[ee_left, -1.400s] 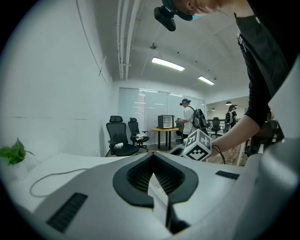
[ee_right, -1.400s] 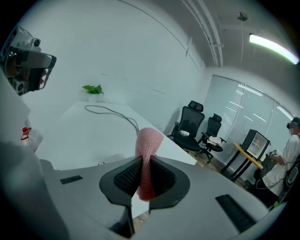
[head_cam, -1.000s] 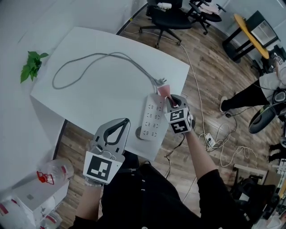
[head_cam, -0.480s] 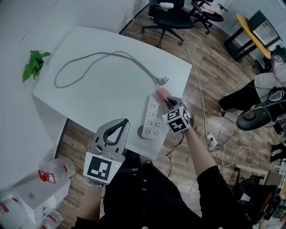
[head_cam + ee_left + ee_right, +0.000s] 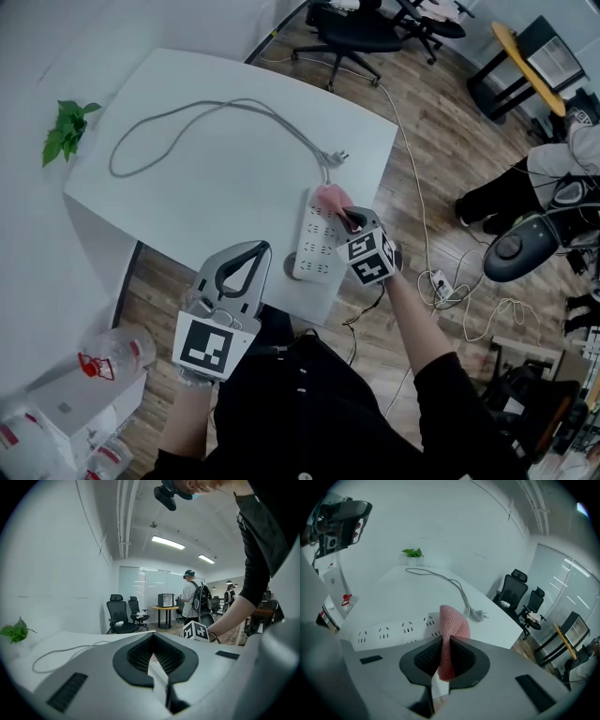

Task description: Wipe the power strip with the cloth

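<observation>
Your right gripper [image 5: 349,218] is clamping the pink cloth [image 5: 328,198], pressing it on the white power strip's [image 5: 314,251] far end. Your left gripper [image 5: 253,258], jaws together and empty, is hovering just beside the strip's near end. Wiping seems begun; most of the strip remains.

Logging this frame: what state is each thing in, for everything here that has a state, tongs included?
Left tongs: shut, empty, held off the table's near edge.
Right tongs: shut on the cloth.
Cloth: pinched, bunched, resting on the strip's far end.
Power strip: lying flat, sockets up, nothing plugged in.
Plug: unplugged, loose on the table.
Cable: slack, in a loop.
</observation>
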A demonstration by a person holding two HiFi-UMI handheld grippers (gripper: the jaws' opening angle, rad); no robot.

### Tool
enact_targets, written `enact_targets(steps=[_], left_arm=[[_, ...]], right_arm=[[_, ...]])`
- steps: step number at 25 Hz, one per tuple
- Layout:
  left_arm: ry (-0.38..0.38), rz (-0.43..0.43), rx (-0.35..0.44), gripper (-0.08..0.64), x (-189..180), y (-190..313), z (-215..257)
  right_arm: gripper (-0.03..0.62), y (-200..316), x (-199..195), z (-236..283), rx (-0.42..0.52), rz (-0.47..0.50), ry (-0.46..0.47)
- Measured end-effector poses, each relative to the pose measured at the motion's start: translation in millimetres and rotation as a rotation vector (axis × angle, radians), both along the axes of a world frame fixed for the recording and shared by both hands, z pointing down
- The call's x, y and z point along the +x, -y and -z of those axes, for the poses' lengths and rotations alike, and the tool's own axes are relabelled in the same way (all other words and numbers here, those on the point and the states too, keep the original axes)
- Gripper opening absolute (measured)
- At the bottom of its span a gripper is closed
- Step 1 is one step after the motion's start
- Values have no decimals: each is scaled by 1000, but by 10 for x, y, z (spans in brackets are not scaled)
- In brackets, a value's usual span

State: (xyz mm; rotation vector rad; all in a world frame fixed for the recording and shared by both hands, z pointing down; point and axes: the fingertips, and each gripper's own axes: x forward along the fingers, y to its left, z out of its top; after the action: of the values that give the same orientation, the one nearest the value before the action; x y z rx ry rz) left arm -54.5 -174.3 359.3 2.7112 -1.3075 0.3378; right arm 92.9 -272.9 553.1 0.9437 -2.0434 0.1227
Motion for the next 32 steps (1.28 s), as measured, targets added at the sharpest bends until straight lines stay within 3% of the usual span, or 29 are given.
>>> enact_targets(steps=[32], left_arm=[[2, -31, 36, 11, 253, -50, 110]], right_arm=[[55, -1446, -322, 15, -130, 143, 143]])
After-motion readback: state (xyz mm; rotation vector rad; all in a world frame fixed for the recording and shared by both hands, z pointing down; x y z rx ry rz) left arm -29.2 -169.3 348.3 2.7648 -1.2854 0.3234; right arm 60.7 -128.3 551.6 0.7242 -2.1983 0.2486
